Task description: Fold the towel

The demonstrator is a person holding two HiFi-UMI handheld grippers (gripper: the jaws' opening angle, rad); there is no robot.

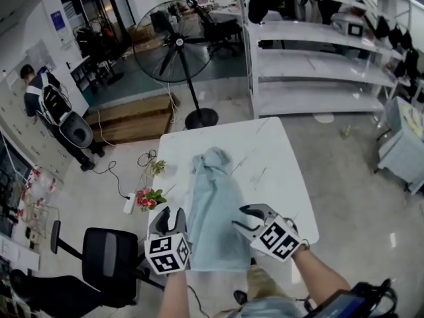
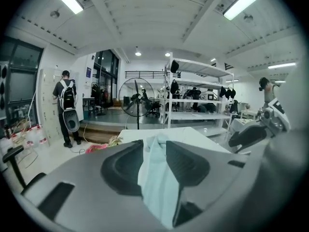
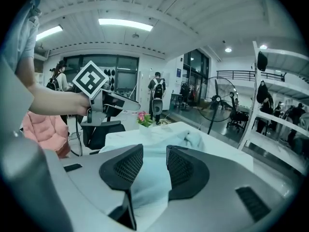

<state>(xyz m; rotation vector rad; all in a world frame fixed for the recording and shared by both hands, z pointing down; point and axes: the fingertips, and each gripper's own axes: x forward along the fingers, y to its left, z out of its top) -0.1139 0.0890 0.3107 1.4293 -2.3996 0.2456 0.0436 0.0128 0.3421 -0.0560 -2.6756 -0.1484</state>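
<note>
Left gripper (image 1: pixel 170 214), right gripper (image 1: pixel 242 217) gaping — towel (image 1: pixel 212 204) between.

One desk (image 1: pixel 278 177) carries one towel (image 1: pixel 212 211); two grippers are in view, the left gripper (image 1: pixel 171 214) and the right gripper (image 1: pixel 239 218). The surrounding floor holds one pedestal fan (image 1: pixel 173 42), one black office chair (image 1: pixel 109 257), one bunch of pink flowers (image 1: pixel 149 197) and one shelving unit (image 1: pixel 311 65). One person with a backpack (image 1: pixel 41 98) stands far left; figures behind the shelving are too small to count.
</note>
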